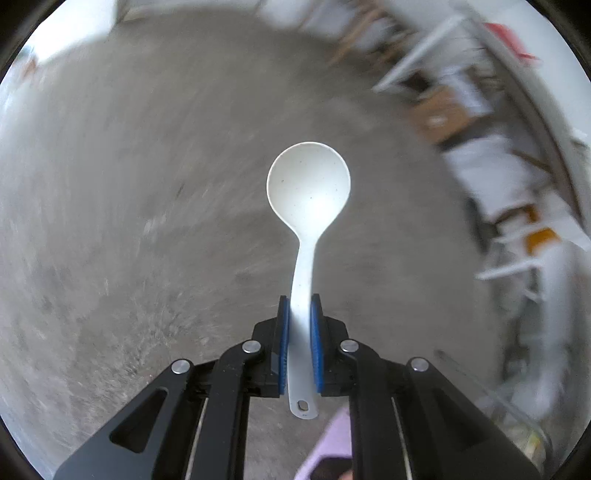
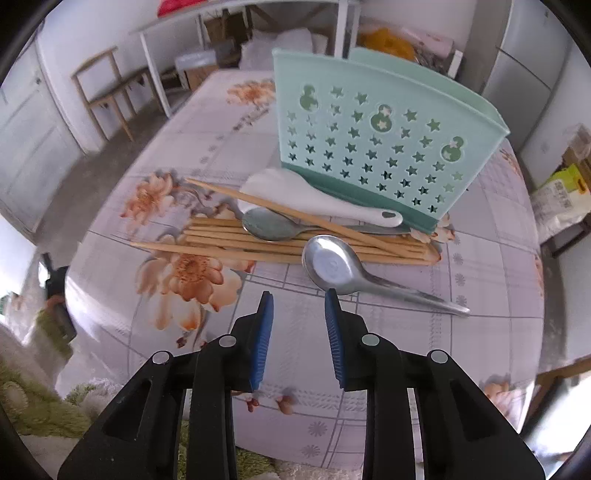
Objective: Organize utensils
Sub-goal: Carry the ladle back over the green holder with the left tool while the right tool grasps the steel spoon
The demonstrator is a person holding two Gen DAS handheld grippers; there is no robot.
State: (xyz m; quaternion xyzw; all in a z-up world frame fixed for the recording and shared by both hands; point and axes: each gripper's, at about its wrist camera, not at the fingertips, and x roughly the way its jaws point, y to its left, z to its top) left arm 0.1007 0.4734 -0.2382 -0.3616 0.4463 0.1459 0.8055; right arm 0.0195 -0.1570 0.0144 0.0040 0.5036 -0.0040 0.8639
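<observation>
Left gripper (image 1: 299,306) jaws clamped low on white ladle (image 1: 308,181) handle: may pivot; right gripper (image 2: 298,299) jaws apart, empty, above metal spoon (image 2: 330,266)

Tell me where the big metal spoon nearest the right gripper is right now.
In the right wrist view, the big metal spoon lies on the floral tablecloth just ahead of the right gripper, bowl touching the chopsticks, handle pointing right.

The table (image 2: 491,266) is round, covered with a lilac checked cloth printed with orange flowers. The floor (image 1: 147,184) is bare grey concrete. Beyond the table's far edge stand a white metal-framed bench (image 2: 236,11) and a wooden chair (image 2: 107,85). Walls are white; daylight is bright.
</observation>
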